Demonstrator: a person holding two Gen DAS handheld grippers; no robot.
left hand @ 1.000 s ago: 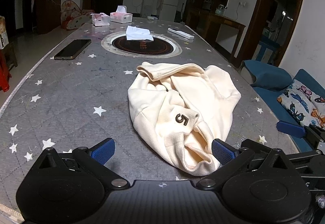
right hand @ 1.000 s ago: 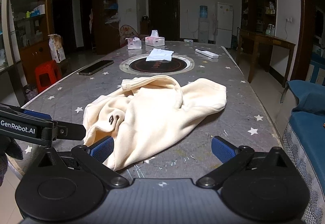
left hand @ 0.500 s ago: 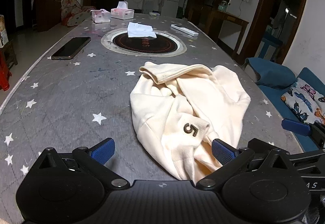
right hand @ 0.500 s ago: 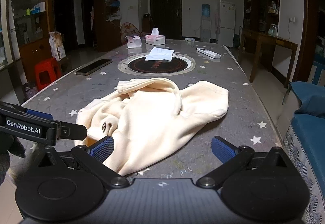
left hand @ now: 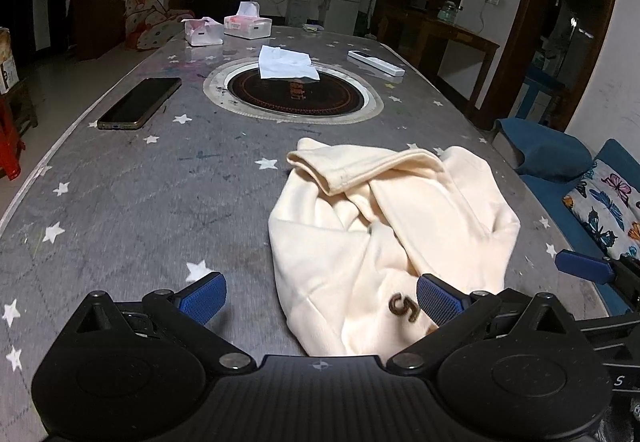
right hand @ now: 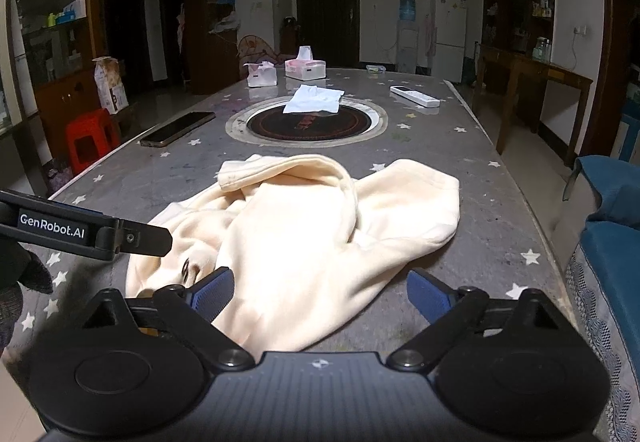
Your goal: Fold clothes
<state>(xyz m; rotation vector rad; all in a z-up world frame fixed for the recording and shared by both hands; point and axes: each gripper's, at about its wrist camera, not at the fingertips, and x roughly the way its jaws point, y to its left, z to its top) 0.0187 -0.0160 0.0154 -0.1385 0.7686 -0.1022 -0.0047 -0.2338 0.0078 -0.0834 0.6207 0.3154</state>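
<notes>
The counter (left hand: 120,201), grey and star-printed, carries a cream garment (left hand: 384,226) lying crumpled at its near end, just ahead of both tools and well short of the round inset burner (left hand: 296,93). The left tongs (left hand: 320,296) are released, blue pads spread wide, with the right-hand pad overlapping the garment's near edge beside a dark numeral patch (left hand: 402,306); the right tongs (right hand: 320,292) are likewise released, straddling the near hem with nothing gripped. The step in hand appears to be the first pick-up before spreading the cloth flat. To do it well, each tool should take a single layer at a true edge or corner, not a bunched fold, and the two grips should sit well apart so the fabric can be drawn taut and laid out. The rolled cuff or hem (right hand: 256,167) at the far side is a usable landmark for orientation. Hidden matters: the garment's type is uncertain, since sleeves and neckline are buried in folds; its nearest edge is cut off behind the tool bodies in both views; whether any pad actually touches cloth cannot be told.
</notes>
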